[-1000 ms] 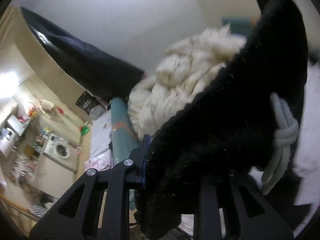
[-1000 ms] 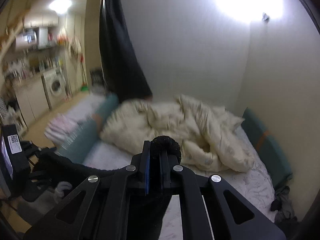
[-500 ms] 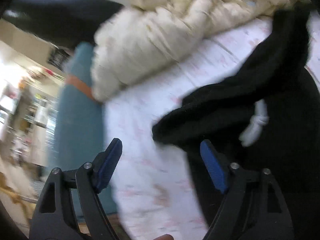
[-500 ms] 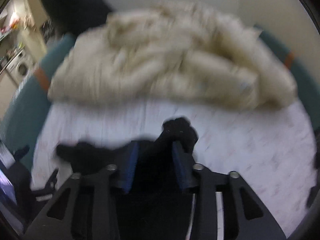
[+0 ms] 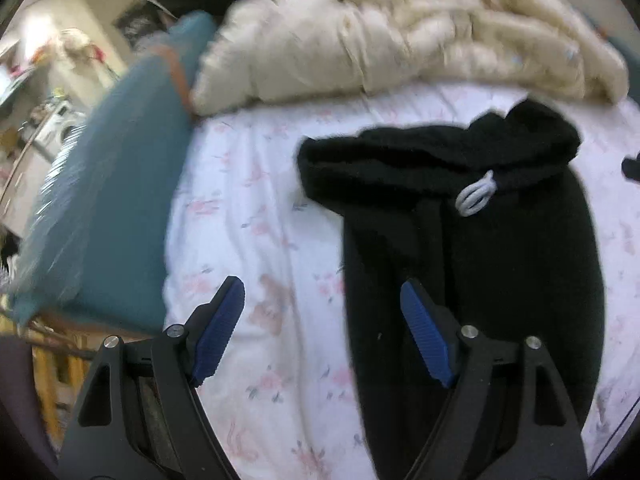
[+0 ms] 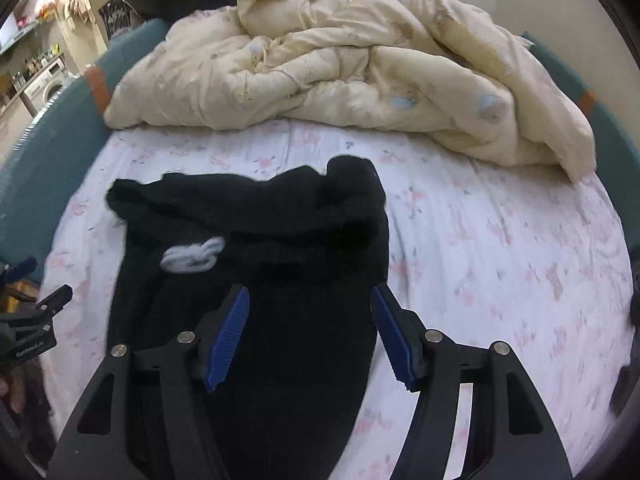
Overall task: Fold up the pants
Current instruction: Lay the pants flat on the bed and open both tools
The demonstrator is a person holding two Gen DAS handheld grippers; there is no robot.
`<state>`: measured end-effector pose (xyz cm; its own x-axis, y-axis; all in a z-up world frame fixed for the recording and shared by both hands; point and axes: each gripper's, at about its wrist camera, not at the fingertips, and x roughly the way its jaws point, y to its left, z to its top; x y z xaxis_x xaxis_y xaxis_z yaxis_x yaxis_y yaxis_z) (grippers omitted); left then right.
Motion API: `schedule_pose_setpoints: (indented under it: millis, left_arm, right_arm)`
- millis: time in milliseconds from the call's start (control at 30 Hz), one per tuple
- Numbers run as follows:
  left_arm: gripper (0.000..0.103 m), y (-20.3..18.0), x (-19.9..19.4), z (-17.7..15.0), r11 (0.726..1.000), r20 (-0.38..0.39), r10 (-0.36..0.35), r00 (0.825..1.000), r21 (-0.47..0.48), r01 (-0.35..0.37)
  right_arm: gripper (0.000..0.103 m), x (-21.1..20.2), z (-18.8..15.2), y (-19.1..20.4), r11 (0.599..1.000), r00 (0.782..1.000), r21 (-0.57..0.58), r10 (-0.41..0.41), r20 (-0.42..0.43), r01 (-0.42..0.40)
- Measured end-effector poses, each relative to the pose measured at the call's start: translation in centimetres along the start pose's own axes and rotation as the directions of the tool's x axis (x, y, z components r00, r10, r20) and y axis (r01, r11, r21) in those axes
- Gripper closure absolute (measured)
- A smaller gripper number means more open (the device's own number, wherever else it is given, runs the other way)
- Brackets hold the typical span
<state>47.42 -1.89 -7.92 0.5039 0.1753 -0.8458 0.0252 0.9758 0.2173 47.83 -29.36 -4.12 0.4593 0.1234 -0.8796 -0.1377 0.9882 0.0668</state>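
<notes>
1. Lying flat on the floral bed sheet [image 6: 480, 240]: black pants [image 6: 280, 240], waistband farthest from both grippers, white drawstring [image 6: 192, 258] knotted at the front.
2. Hovering wide above the sheet: left gripper [image 5: 322, 330], nothing between its blue pads, pants just right of it.
3. Opening over the pants' legs: right gripper [image 6: 310, 334], pads not pressing the cloth.
4. Bunching beyond the waistband: cream duvet [image 6: 340, 60].

Pants [image 6: 256, 280] legs cut off below

Right gripper [image 6: 310, 310] jaws were opening over black pants [image 6: 280, 240] on bedsheet [image 6: 500, 240]; duvet [image 6: 340, 60] bunched beyond.
</notes>
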Motion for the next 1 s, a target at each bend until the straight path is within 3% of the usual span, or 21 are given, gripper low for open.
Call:
schedule_pose_setpoints:
  millis: [67, 267, 467, 567, 633, 700, 767, 800, 867, 900, 933, 967, 1000]
  left_arm:
    - [0.025, 1.3, -2.7, -2.9, 0.999, 0.035, -0.017, 0.999, -0.046, 0.019]
    - [0.025, 3.7, -9.7, -12.8, 0.983, 0.010, -0.144, 0.989, -0.109, 0.145]
    - [0.025, 3.9, -14.7, -23.0, 0.943, -0.062, -0.292, 0.955, -0.187, 0.276]
    - [0.025, 2.5, -14.5, -28.4, 0.918, -0.130, -0.354, 0.926, -0.240, 0.317]
    - [0.025, 0.4, -13.4, -31.8, 0.887, -0.171, -0.425, 0.889, -0.275, 0.372]
    - [0.027, -2.4, -12.0, -34.5, 0.881, -0.247, -0.446, 0.861, -0.294, 0.372]
    - [0.027, -6.1, -11.0, -36.4, 0.866, -0.316, -0.491, 0.812, -0.281, 0.414]
    - [0.027, -7.3, -10.9, -36.8, 0.879, -0.329, -0.471, 0.818, -0.248, 0.407]
    - [0.027, -9.5, -11.1, -37.2, 0.923, -0.304, -0.384, 0.872, -0.144, 0.356]
    - [0.035, -10.2, -11.4, -37.2, 0.932, -0.276, -0.363, 0.890, -0.104, 0.348]
    - [0.046, -10.9, -11.6, -37.0, 0.930, -0.265, -0.368, 0.891, -0.081, 0.360]
    - [0.072, -11.5, -11.7, -36.7, 0.917, -0.276, -0.398, 0.875, -0.080, 0.392]
    - [0.085, -11.9, -11.9, -36.4, 0.911, -0.288, -0.410, 0.865, -0.083, 0.404]
  right_arm:
    - [0.037, -2.3, -1.6, 0.0, 1.000, 1.000, 0.015, 0.013, 0.015, -0.013]
    - [0.037, -9.2, -11.1, 0.7, 0.982, 0.987, 0.099, 0.161, 0.031, -0.163]
    - [0.037, -14.5, -22.1, 2.7, 0.952, 0.963, 0.149, 0.263, 0.052, -0.268]
    - [0.037, -16.3, -26.5, 2.7, 0.929, 0.955, 0.222, 0.291, 0.060, -0.297]
    - [0.037, -17.0, -29.9, 2.2, 0.903, 0.948, 0.292, 0.310, 0.066, -0.315]
    - [0.037, -17.0, -32.6, 1.6, 0.885, 0.946, 0.337, 0.315, 0.073, -0.321]
    - [0.037, -16.3, -35.4, 1.1, 0.897, 0.964, 0.361, 0.263, 0.032, -0.256]
    - [0.036, -15.9, -36.1, 0.9, 0.902, 0.974, 0.380, 0.228, -0.014, -0.205]
    - [0.036, -15.9, -36.9, 0.5, 0.882, 0.967, 0.417, 0.253, -0.029, -0.219]
    - [0.036, -16.0, -36.9, 0.5, 0.879, 0.965, 0.420, 0.262, -0.026, -0.228]
    - [0.036, -16.3, -36.6, 0.3, 0.881, 0.965, 0.413, 0.260, -0.019, -0.229]
    - [0.035, -16.5, -36.4, 0.1, 0.888, 0.971, 0.405, 0.241, -0.008, -0.217]
    - [0.035, -16.6, -36.5, -0.2, 0.891, 0.976, 0.409, 0.218, -0.007, -0.196]
